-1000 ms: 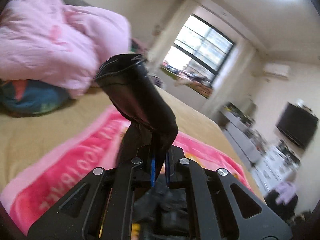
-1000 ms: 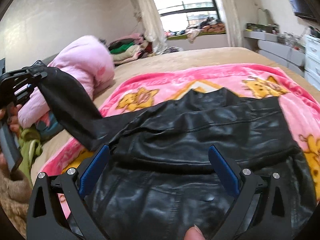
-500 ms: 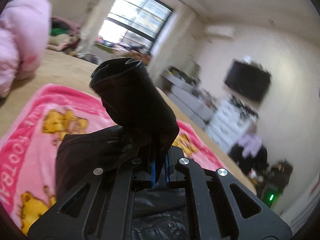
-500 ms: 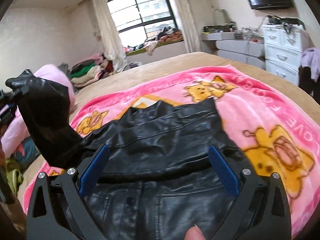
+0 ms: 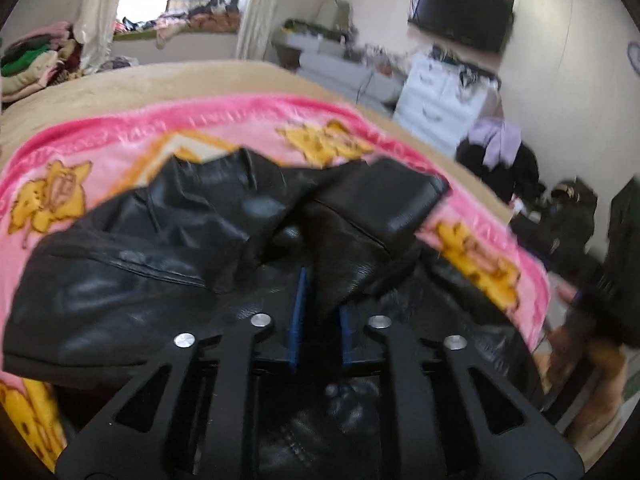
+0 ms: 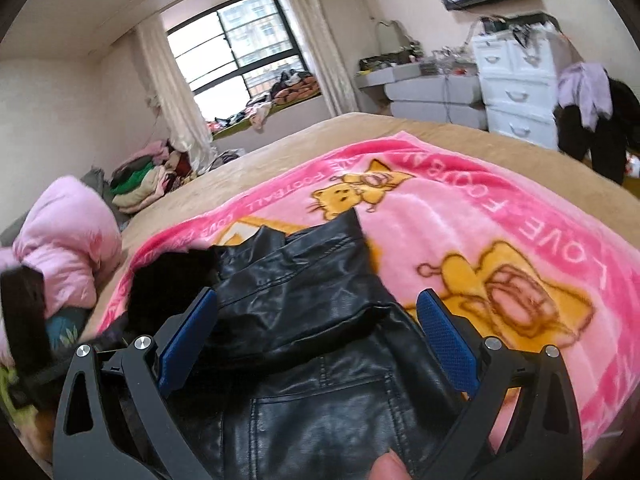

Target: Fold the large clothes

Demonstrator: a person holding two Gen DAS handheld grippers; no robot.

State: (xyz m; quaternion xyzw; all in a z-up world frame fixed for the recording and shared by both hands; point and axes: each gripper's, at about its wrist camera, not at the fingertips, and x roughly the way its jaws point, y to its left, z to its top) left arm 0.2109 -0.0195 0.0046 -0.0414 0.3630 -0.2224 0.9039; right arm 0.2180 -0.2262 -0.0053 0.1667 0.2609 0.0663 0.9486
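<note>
A black leather jacket (image 5: 160,256) lies on a pink cartoon blanket (image 5: 120,148) on the bed. My left gripper (image 5: 320,300) is shut on the jacket's sleeve (image 5: 376,216), whose cuff end lies folded over the jacket body. In the right wrist view the jacket (image 6: 320,304) lies under my right gripper (image 6: 316,316), which is open and empty just above it. Its blue pads (image 6: 444,336) stand wide apart on either side of the collar area.
A pink quilt (image 6: 68,240) and a clothes pile (image 6: 140,184) lie at the bed's left. A white drawer unit (image 6: 516,92), a grey bench and a wall TV (image 5: 460,28) stand to the right. The tan bedsheet (image 6: 360,132) stretches toward the window.
My left gripper has swung the sleeve from raised on the left down across the jacket body. The right gripper has stayed open above the jacket and turned toward the right.
</note>
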